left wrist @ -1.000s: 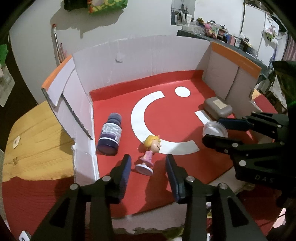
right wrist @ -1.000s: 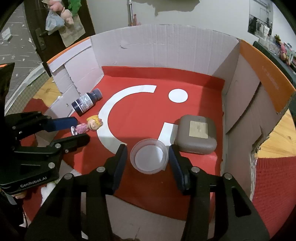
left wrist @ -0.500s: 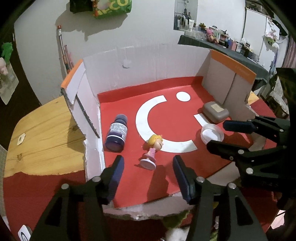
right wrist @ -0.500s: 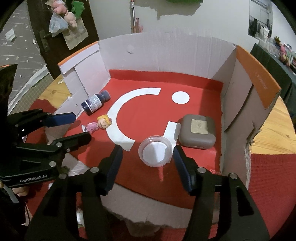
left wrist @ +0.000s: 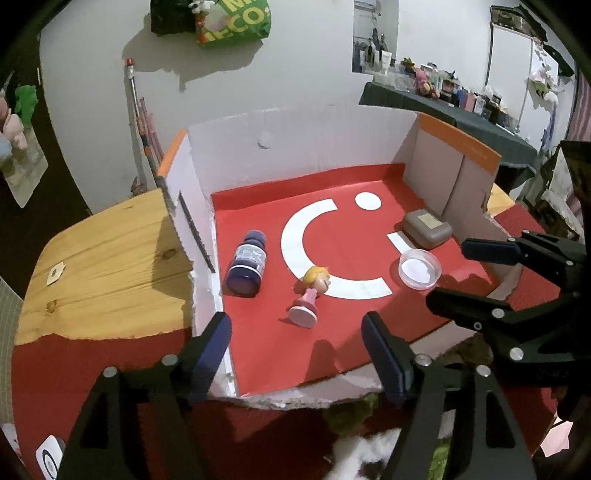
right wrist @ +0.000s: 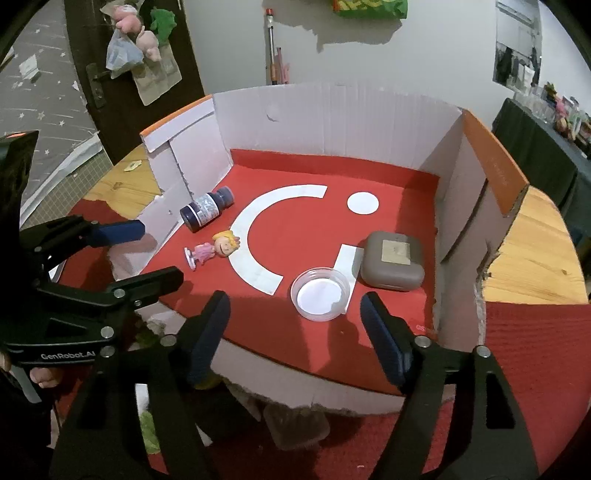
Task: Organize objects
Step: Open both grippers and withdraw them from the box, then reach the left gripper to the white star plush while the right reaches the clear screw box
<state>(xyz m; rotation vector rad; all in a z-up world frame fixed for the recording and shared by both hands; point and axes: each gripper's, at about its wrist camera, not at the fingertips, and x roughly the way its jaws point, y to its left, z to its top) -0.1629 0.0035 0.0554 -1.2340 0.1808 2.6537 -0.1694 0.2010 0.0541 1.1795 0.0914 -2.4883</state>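
Note:
A cardboard box with a red floor holds four things. A blonde doll in pink lies on its side. Left of it lies a dark blue bottle. A clear round dish sits beside a grey-brown case. My left gripper hangs over the box's near edge, below the doll, jaws opening and empty. My right gripper hangs near the dish, jaws opening, nothing between them.
The box stands on a round wooden table with a red cloth over its near side. The box's front wall is folded down. A dark table with clutter stands at the back right. A green bag hangs on the wall.
Both grippers have drawn back and up from the box while their jaws spread wider. The doll and the dish stay on the red floor, now farther from the fingertips.

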